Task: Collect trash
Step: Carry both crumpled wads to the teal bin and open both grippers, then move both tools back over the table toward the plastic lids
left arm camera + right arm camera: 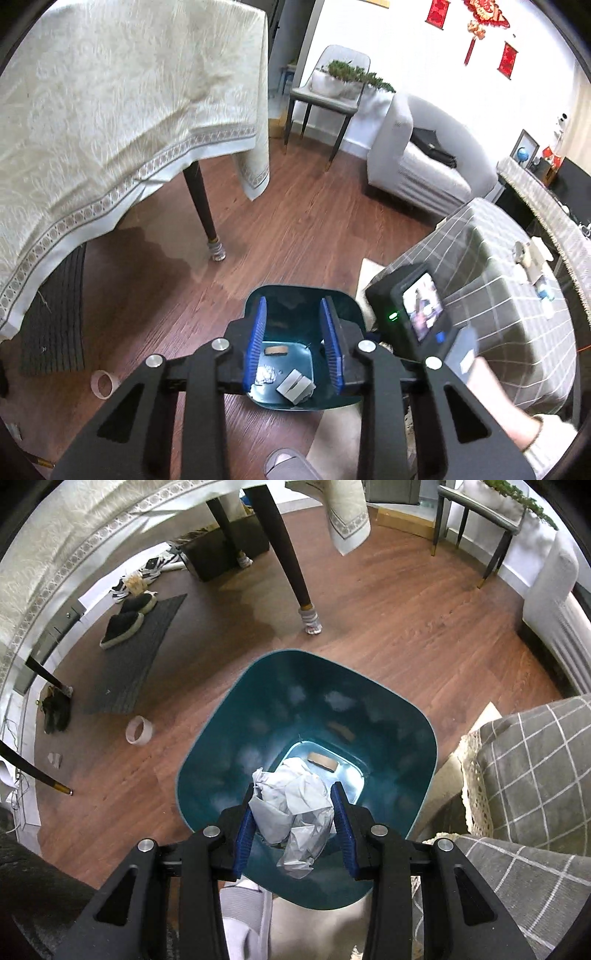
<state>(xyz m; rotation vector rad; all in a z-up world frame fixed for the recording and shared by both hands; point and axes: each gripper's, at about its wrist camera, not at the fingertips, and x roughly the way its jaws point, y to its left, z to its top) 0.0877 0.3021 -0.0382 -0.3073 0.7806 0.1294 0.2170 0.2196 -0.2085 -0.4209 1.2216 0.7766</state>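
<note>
A teal bin (229,738) stands on the wooden floor right under both grippers. My right gripper (294,788) is shut on a crumpled ball of white paper (295,812) and holds it over the bin's mouth. On the bin floor lie a brown piece (323,761), a foil ball (265,376) and a grey card (295,386). My left gripper (293,302) hangs above the bin (288,287), its blue pads (258,332) apart with nothing between them. A tape roll (138,730) and a small paper scrap (54,760) lie on the floor left of the bin.
A table under a cream cloth (110,110) stands left, its dark leg (291,572) close behind the bin. A grey checked sofa (535,775) is on the right. Shoes (125,622) sit on a dark mat (136,657). A slippered foot (288,465) is near the bin.
</note>
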